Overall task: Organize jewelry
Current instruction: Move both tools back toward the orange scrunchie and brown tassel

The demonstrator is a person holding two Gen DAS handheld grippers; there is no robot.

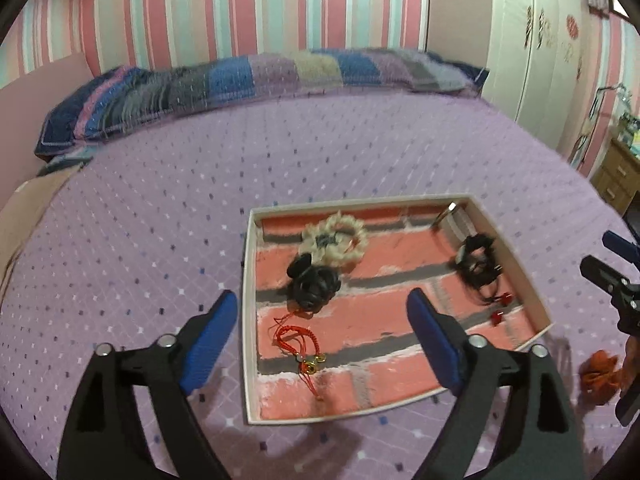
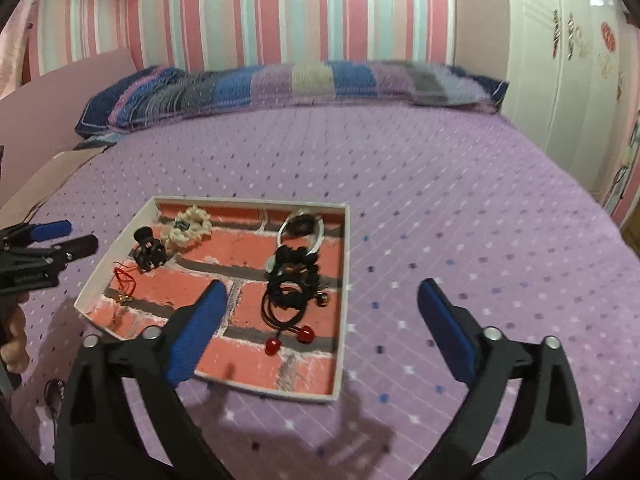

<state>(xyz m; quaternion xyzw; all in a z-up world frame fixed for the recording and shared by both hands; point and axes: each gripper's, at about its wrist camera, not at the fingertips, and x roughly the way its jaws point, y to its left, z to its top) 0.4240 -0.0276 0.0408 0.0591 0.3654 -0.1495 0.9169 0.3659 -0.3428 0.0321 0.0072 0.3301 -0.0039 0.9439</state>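
Two grippers' jaws wide apart (empty), tray point(image 2: 345, 280) between, orange pouch point(image 1: 600, 374) outside, striped pillows point(image 2: 280, 84) beyond

The left hand-held gripper point(image 1: 322, 334), black-armed with blue pads, has its jaws spread wide and nothing between them, tilted downward. The right hand-held gripper point(image 2: 322, 326) is likewise wide apart and empty. A hand point(image 2: 14, 338) grips the left one's handle.

- I see both views evenly lit, rather warm and a little dim, with no harsh glare.
- Soft shadows fall on the purple bedspread point(image 2: 460, 208) below each pair of fingers.
- Fisheye bending curves the striped wall point(image 1: 248, 4) and darkens the corners.
- Motion blur smears the pillow point(image 1: 224, 80) and the items in the tray point(image 1: 251, 320); the picture is grainy.
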